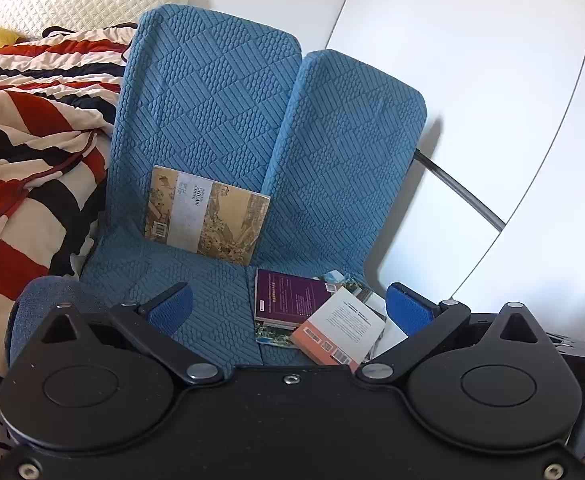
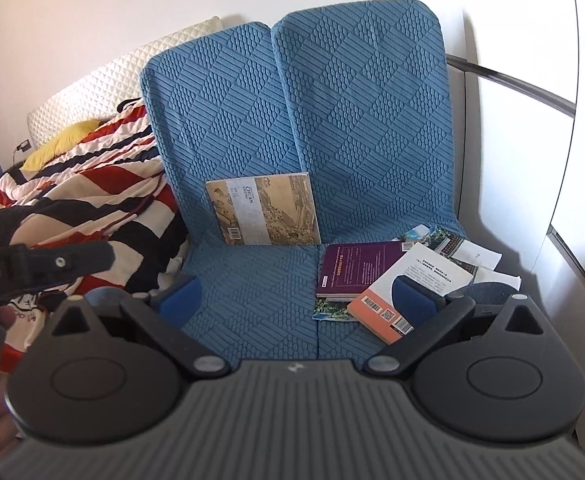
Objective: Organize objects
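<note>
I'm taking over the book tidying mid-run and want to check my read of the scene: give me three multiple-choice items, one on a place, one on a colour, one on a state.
1. Where is the tan painted-cover book?
A. Propped against the left blue cushion's back
B. Flat on the striped blanket
C. Under the purple book

2. What colour is the lower band of the tilted white book lying on the pile?
A. Green
B. Orange
C. Black

3. How do the fingers of the right gripper stand?
A. Shut on the purple book
B. Shut on nothing
C. Wide open, holding nothing

Answers:
1 A, it stands on edge, leaning on the backrest.
2 B, the barcode end is orange.
3 C, both blue pads sit far apart with only cushion and books beyond them.
</note>
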The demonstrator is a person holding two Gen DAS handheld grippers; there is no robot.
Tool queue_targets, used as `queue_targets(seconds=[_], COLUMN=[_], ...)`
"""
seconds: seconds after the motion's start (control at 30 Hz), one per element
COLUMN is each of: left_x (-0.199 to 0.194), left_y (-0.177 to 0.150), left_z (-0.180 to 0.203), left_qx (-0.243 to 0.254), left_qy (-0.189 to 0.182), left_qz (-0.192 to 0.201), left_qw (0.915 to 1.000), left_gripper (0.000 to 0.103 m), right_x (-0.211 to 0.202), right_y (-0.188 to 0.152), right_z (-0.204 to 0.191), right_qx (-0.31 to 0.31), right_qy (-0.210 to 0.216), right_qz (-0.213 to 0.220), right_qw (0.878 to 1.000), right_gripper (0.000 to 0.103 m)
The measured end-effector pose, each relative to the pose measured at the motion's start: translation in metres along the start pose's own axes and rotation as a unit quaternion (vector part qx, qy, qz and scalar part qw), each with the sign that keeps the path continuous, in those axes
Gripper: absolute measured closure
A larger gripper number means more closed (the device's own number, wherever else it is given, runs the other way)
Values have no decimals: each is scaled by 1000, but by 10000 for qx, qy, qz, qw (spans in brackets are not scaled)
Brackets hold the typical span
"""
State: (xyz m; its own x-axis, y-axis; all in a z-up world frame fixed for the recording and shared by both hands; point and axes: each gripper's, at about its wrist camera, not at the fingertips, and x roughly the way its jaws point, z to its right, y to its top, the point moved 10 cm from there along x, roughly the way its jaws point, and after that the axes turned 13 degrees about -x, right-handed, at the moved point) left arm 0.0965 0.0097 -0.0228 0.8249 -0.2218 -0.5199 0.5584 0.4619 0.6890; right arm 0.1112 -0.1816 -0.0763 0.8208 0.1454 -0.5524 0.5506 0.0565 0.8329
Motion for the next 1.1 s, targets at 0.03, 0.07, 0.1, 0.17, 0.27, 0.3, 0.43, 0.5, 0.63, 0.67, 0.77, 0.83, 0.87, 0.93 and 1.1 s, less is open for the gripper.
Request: queue_targets(seconds=[0.03,0.07,0.1,0.17,0.27,0.3,0.43,0.5,0.63,0.67,0.77,0.83,0.87,0.93,1.1], left_x=[1,3,4,8,16,21,38,44,56,61,77,86,91,98,110], left_y=[2,4,7,12,18,19,24,27,30,29,28,25,23,20,11], left_z=[-4,-7,-12,-19,-29,-34,-49,-54,-61,-63,-71,-76,-78,-80,-86], left_qx=[-24,-50,-73,-98,-88,-103,-95,-118,-159,-162,-149,-132,-135,-109,-90], left_qy=[20,38,47,55,93,119,321,401,353,366,411,444,458,502,543], left_qz=[4,23,60,120,197,198,85,94,96,95,138,143,146,124,81], left_qw=[10000,10000,9999,9999,9997,9997,9994,9991,9992,9992,9990,9988,9988,9986,9985], left_gripper=[0,0,0,0,0,0,0,0,0,0,0,0,0,0,0], right_x=[4,8,12,23,40,46,69,75,87,91,105,112,116,122,134], right_y=[0,0,-1,-2,-2,-2,-5,-5,-4,-5,-8,-9,-10,-13,-21], right_z=[0,0,-1,-4,-9,-10,-12,-10,-10,-10,-11,-14,-15,-16,-13], right_qx=[16,29,35,7,-87,-114,-89,-23,-120,-169,-300,-338,-350,-390,-414], right_qy=[-21,-36,-26,2,-15,4,65,25,77,75,120,261,315,391,371], right_qz=[-27,-61,-92,-177,-269,-278,-304,-192,-26,-22,-68,-64,-69,-83,-82], right_qw=[10000,10000,9999,9998,9996,9995,9995,9998,9999,9998,9995,9991,9989,9984,9984], right_gripper=[0,0,0,0,0,0,0,0,0,0,0,0,0,0,0])
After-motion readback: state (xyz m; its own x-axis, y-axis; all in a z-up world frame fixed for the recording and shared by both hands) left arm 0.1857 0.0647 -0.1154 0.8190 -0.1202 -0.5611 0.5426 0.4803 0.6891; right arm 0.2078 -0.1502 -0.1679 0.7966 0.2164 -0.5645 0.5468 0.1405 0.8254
